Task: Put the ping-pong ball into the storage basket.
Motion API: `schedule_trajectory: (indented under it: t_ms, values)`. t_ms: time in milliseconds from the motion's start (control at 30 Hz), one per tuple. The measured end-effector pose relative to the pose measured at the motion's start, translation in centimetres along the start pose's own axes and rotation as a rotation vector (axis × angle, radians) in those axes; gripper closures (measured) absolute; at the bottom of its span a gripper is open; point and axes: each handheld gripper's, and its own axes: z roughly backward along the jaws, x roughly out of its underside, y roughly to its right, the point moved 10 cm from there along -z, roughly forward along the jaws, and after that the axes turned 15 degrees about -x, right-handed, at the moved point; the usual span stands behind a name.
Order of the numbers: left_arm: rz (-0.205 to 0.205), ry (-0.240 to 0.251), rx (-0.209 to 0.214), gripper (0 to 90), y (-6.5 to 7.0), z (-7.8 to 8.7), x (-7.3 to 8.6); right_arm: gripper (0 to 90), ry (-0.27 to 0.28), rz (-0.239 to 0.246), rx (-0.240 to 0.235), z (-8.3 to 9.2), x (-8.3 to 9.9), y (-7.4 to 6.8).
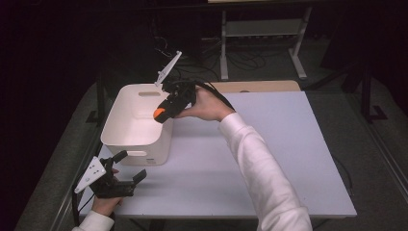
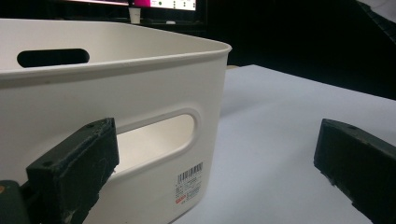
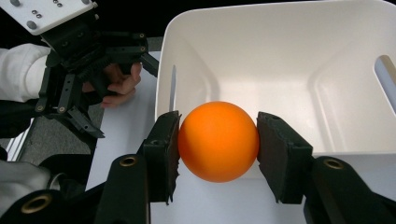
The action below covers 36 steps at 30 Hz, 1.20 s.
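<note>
A: What is the right hand-held gripper [image 3: 218, 154] doing?

B: It is clamping an orange ball [image 3: 218, 141]. Both black pads are pressing on the ball's sides, one on each side, in the right gripper view.

A: And where is the ball sitting?

B: It is hanging in the air at the rim of a white bin [image 3: 289, 60], over the edge nearest that camera, with the bin's open inside lying just beyond it. From the high view, the ball [image 1: 158, 114] is showing over the bin's right rim [image 1: 126, 139], with the person's white-sleeved arm reaching across the counter [image 1: 269, 144] to hold it there.

A: Is the ball touching the bin?

B: I cannot tell; it is looking clear of the bin floor, though.

A: What about the left hand-held gripper [image 1: 129, 166]?

B: Its jaws are standing wide apart with nothing between them. It is resting low at the near left corner of the counter, just beside the bin's front wall. In the left gripper view, the slot handle [image 2: 159, 140] and a barcode sticker [image 2: 189, 182] on that wall are sitting close ahead of it.

A: Anything inside the bin?

B: The part that is showing is looking bare.
</note>
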Motion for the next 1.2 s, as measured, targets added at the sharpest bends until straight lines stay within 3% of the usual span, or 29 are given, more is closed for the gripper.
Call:
schedule_trajectory:
  t_ms: [1200]
  values:
    - [0.002,-0.007,-0.001,0.0,0.0,0.0,0.1,49.8,-0.015,0.026,-0.04,-4.9,-1.5,1.8]
